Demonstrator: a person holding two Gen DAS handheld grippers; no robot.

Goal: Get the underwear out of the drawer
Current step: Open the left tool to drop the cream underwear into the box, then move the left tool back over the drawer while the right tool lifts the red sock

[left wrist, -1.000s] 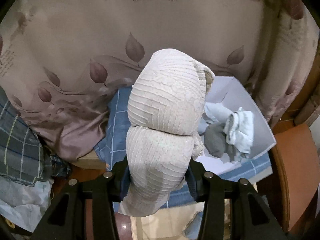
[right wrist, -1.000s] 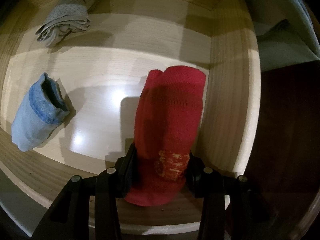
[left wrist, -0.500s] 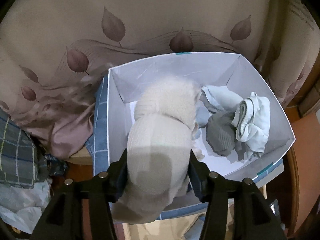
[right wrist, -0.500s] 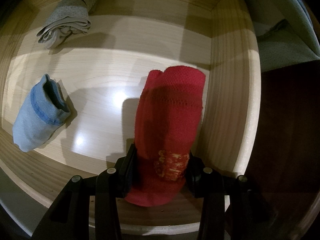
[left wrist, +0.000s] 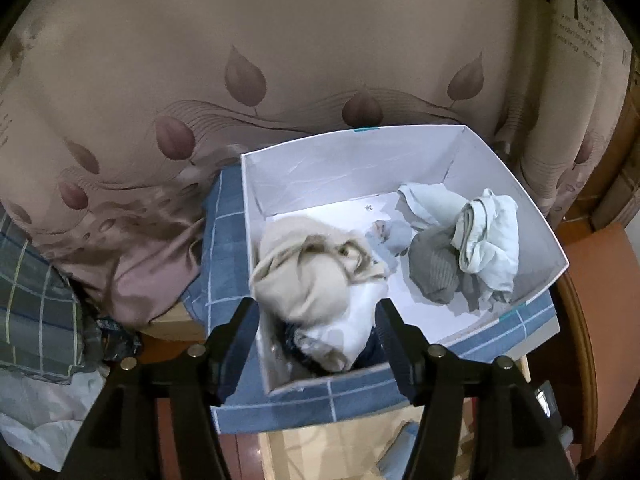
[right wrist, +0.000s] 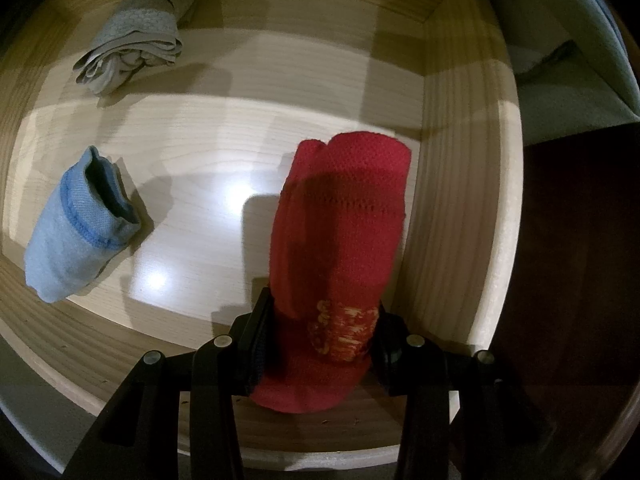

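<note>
At the bottom of the left wrist view the left claw [left wrist: 316, 322] stands wide apart with nothing between its fingers; it hangs just over the near corner of the white box [left wrist: 558, 246], which suggests it serves as the drop point. Just beyond the fingers, at lower centre of the frame, the cream underwear [left wrist: 312, 276] lies slumped and loose inside the box, resting on a white piece. Farther in, toward the right of the frame, a grey piece [left wrist: 434, 276] and a pale mint piece [left wrist: 488, 240] sit heaped together against the box's right wall. A leaf-printed curtain [left wrist: 280, 60] fills the upper frame.

In the right wrist view the right claw [right wrist: 318, 334] is closed on the lower end of the red underwear [right wrist: 344, 240], which stands up from the grip over the wooden drawer [right wrist: 468, 208], likely so it can be lifted clear. Beyond, a blue roll [right wrist: 76, 232] lies at left and a grey roll [right wrist: 132, 54] at upper left, both on the drawer floor awaiting removal.
</note>
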